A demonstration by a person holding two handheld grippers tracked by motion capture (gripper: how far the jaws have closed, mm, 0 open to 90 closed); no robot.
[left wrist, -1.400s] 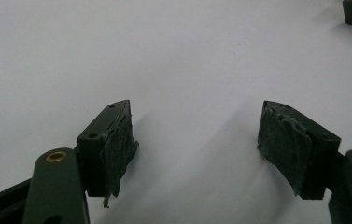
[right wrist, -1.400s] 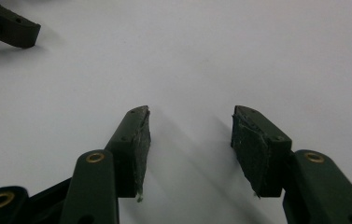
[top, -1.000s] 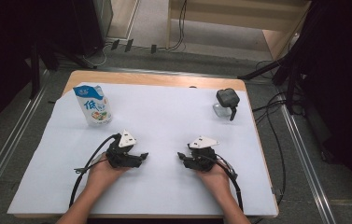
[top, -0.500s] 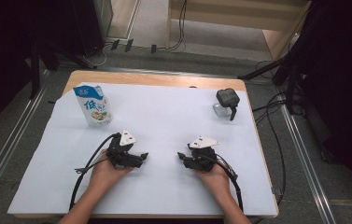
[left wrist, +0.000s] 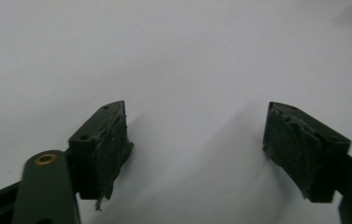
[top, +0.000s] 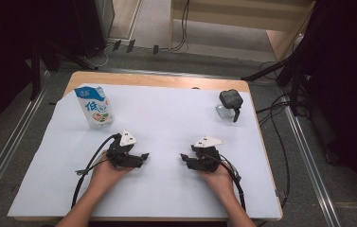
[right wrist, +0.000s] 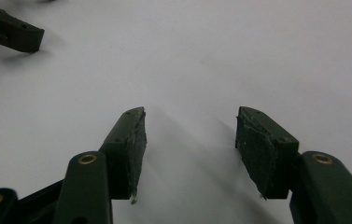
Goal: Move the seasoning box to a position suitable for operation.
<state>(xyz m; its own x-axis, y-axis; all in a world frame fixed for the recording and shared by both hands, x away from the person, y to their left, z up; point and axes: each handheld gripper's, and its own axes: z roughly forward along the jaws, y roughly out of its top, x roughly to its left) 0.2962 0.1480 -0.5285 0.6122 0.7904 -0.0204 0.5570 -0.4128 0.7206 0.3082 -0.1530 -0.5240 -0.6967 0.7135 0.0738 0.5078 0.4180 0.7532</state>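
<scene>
On white sheet [top: 166, 118]: left gripper [top: 143, 156], jaws apart and just narrowing, empty, long axis pointing right; right gripper [top: 184, 157], jaws parted and just widening, empty, pointing left, tips facing.

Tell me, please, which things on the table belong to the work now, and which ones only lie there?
In the work: left gripper and right gripper, both open and holding nothing, resting on the white sheet.

Only lying there: milk carton at far left; dark device at far right.
</scene>
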